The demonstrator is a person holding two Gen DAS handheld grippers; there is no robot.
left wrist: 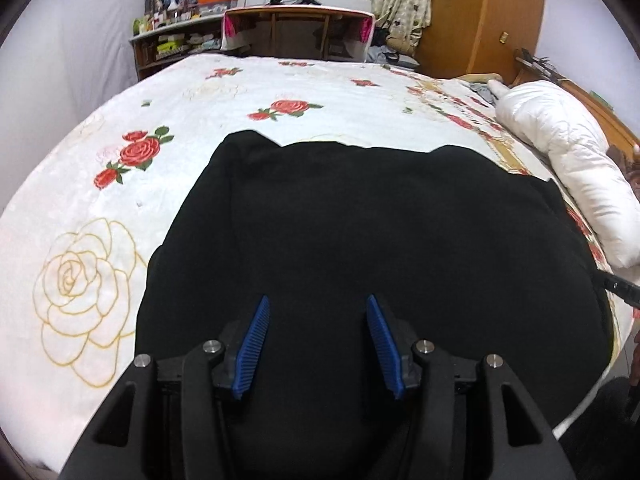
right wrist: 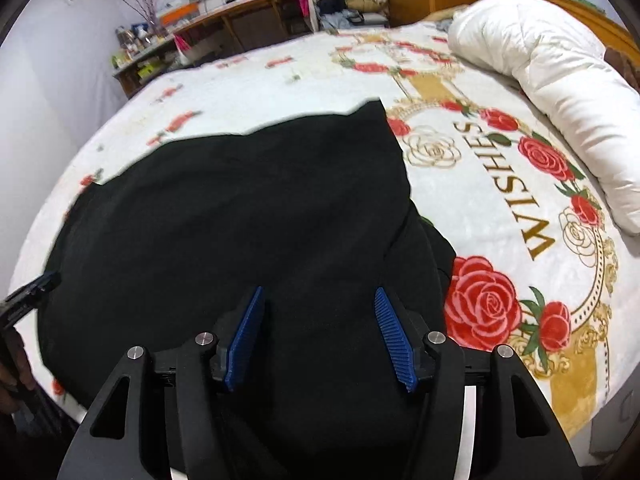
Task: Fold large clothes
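A large black garment [left wrist: 380, 232] lies spread over the rose-printed blanket [left wrist: 100, 200] on the bed, its far edge showing two raised corners. My left gripper [left wrist: 317, 300] hovers over the garment's near part, blue pads apart, and only flat cloth shows below the gap. In the right wrist view the same garment [right wrist: 240, 208] fills the centre and left, folded over along its right side. My right gripper [right wrist: 319, 290] is also open above it, near that right edge, gripping nothing that I can see.
A rolled white duvet [left wrist: 568, 168] lies along the bed's right side, also seen in the right wrist view [right wrist: 560, 80]. The blanket [right wrist: 500, 200] reads "WISHES". Beyond the bed stand a wooden desk [left wrist: 296, 28], cluttered shelves [left wrist: 168, 40] and a wardrobe [left wrist: 480, 20].
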